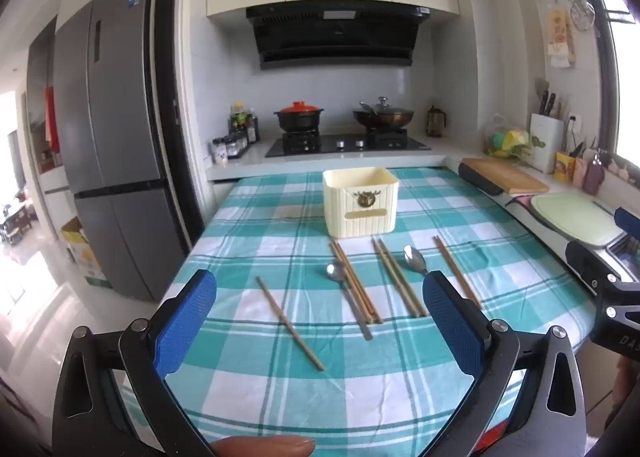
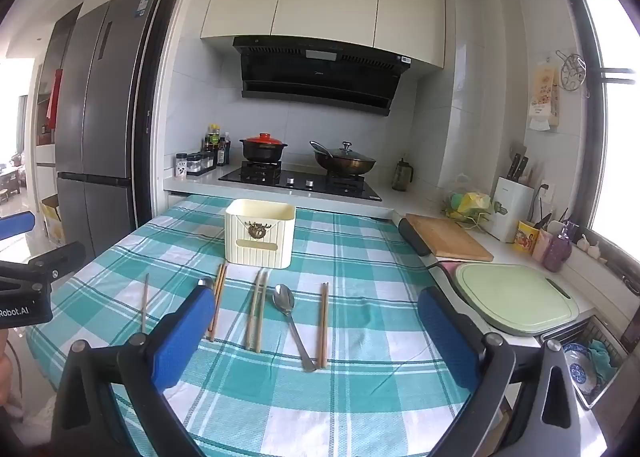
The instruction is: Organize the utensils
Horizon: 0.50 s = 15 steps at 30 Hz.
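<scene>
A cream utensil box [image 1: 360, 203] [image 2: 260, 233] stands upright at the middle of the checked tablecloth. In front of it lie a single chopstick [image 1: 290, 323] [image 2: 145, 301], a chopstick pair [image 1: 356, 283] [image 2: 218, 301] beside a steel spoon [image 1: 334, 271], a second pair [image 1: 400, 277] [image 2: 256, 309], another spoon [image 1: 414, 257] [image 2: 290, 321] and a third pair [image 1: 456, 271] [image 2: 323, 325]. My left gripper [image 1: 319, 277] [image 2: 28, 289] hovers open above the near side of the table, holding nothing. My right gripper [image 2: 318, 295] [image 1: 616, 281] is open and empty too, to its right.
A green cutting board [image 2: 516, 297] and a wooden board [image 2: 448, 237] lie on the counter at the table's right. A stove with a pot and a wok is behind the table, a grey fridge [image 1: 112, 129] at the left. A dish rack [image 2: 592, 361] sits at the lower right.
</scene>
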Motion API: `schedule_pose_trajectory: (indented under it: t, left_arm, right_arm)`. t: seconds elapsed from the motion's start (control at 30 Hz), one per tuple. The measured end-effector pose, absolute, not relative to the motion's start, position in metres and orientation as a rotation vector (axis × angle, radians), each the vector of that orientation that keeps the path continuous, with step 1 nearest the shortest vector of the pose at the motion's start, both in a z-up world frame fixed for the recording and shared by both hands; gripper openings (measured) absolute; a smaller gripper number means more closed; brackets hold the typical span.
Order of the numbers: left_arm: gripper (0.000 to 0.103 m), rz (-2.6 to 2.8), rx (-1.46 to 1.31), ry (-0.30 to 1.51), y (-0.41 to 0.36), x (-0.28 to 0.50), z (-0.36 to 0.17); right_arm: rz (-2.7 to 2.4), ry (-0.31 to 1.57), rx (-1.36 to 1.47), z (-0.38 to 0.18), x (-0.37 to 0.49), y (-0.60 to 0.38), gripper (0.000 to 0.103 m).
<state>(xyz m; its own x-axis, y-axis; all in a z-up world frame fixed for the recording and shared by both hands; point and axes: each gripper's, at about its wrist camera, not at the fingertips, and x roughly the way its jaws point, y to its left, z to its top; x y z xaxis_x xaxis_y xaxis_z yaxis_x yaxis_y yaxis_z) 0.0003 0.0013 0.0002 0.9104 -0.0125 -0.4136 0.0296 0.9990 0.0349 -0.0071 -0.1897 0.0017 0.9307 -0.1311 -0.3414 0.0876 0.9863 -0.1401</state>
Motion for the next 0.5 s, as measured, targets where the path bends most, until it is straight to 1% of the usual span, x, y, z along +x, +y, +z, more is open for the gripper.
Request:
schedule_pose_trajectory:
  t: [0.37, 0.5]
  left_arm:
    - [0.103, -0.02, 0.047, 0.439, -0.004, 0.0063, -0.0097]
    - [0.103, -0.021, 0.047, 0.436, -0.0035, 0.0008, -0.0051]
  right_arm:
    - [-0.109, 0.36, -0.115, 0.0016, -0.0059, -0.1927, 0.103]
    - [-0.111, 0.363, -0.113, 0.0011, -0.0048, -0.1908, 0.103]
